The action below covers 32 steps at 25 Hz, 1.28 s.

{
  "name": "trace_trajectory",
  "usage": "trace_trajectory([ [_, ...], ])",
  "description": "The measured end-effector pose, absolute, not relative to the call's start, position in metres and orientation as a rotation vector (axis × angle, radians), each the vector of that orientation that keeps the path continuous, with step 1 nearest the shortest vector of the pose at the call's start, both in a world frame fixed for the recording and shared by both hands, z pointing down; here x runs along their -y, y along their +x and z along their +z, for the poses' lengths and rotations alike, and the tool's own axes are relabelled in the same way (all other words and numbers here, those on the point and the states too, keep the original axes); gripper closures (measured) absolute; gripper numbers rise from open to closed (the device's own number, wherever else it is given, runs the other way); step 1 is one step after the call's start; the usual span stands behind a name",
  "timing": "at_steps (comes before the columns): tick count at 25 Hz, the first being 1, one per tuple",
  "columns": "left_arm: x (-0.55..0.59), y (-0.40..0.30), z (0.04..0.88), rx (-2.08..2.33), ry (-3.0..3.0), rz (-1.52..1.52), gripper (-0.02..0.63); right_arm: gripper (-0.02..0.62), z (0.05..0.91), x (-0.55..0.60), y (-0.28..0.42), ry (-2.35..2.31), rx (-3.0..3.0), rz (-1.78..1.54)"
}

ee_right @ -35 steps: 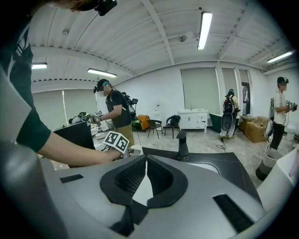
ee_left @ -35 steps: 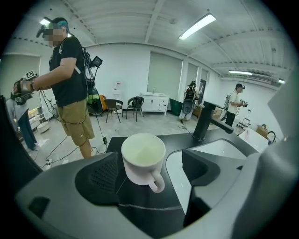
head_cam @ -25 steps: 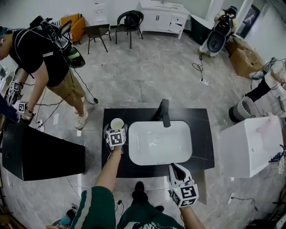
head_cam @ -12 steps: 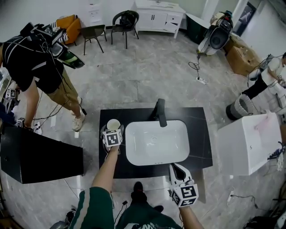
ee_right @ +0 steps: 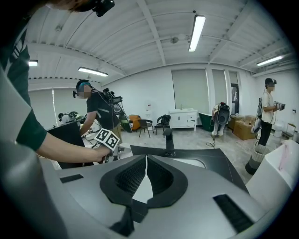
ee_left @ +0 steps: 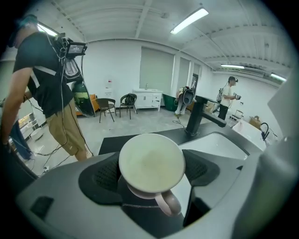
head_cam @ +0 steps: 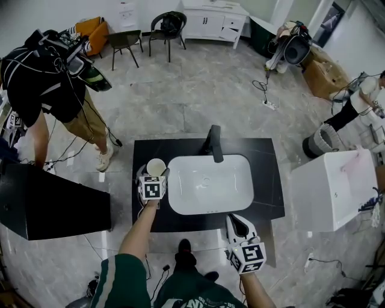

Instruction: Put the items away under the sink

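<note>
Head view: left gripper still clamped on mug, unmoved on counter left of basin; lift not begun. Right gripper: jaws together, empty, near edge.

black chair, white cabinet, black box

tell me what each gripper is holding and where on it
The left gripper holds the white mug by the sides of its body, under the rim, handle pointing back toward the gripper. The right gripper is shut, holding nothing.
</note>
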<state>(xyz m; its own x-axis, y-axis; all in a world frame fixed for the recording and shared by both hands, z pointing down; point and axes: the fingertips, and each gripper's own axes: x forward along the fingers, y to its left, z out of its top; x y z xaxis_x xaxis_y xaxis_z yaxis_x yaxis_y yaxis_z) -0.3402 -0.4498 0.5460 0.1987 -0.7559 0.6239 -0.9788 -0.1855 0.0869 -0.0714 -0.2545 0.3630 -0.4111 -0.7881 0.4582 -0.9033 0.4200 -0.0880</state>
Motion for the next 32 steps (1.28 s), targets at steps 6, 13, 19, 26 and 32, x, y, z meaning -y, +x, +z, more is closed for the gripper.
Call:
trace_trajectory([
  [6,0.411,-0.308,0.521,1.554,2.094,0.617,0.189,0.552,0.354,0.236,-0.054,1.491,2.344,0.448],
  [13,0.349,-0.254,0.495,1.495,2.147,0.596,0.189,0.552,0.35,0.187,-0.031,1.512,2.379,0.465],
  [19,0.28,-0.192,0.46,1.434,2.241,0.631,0.189,0.552,0.329,0.129,0.003,1.541,2.429,0.437],
  [26,0.177,-0.095,0.445,1.316,2.325,0.637,0.189,0.552,0.322,0.043,0.064,1.585,2.447,0.426],
  [32,0.092,-0.018,0.439,1.226,2.377,0.624,0.189,0.552,0.33,-0.027,0.109,1.602,2.461,0.438],
])
